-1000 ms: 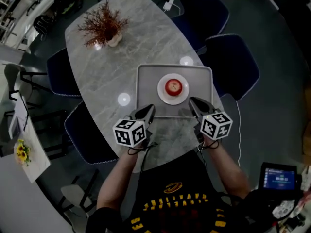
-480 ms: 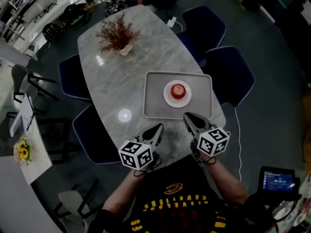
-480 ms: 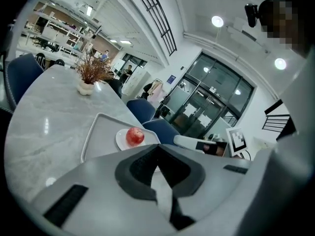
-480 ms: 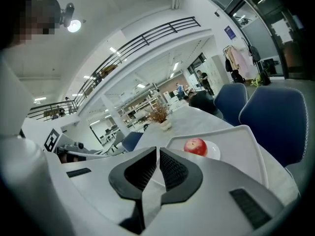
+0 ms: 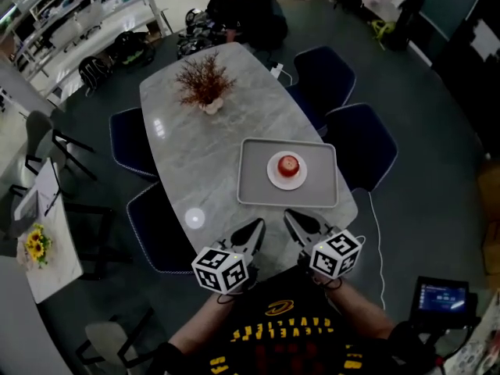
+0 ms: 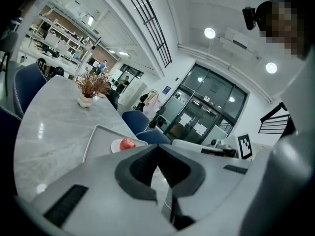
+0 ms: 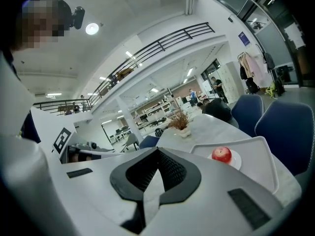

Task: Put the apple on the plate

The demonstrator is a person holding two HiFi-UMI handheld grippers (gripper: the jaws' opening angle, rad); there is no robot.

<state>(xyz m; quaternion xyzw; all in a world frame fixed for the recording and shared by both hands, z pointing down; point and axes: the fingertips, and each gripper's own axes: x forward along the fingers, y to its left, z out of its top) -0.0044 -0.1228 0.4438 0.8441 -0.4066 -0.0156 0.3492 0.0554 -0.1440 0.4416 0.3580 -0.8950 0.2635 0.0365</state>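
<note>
The left claw [image 5: 256, 225] and right claw [image 5: 290, 216] are each pressed together and hold nothing, at the near end of the table [image 5: 195, 158]. Just beyond them, the apple [image 5: 288, 164] sits on the plate [image 5: 273, 175] inside a grey tray [image 5: 251, 187].

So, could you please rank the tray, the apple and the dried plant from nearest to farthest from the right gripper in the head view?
1. Tray, just ahead of the right gripper, at the table's near end.
2. Apple, on the plate mid-tray.
3. Dried plant, at the far end, leftward.
</note>
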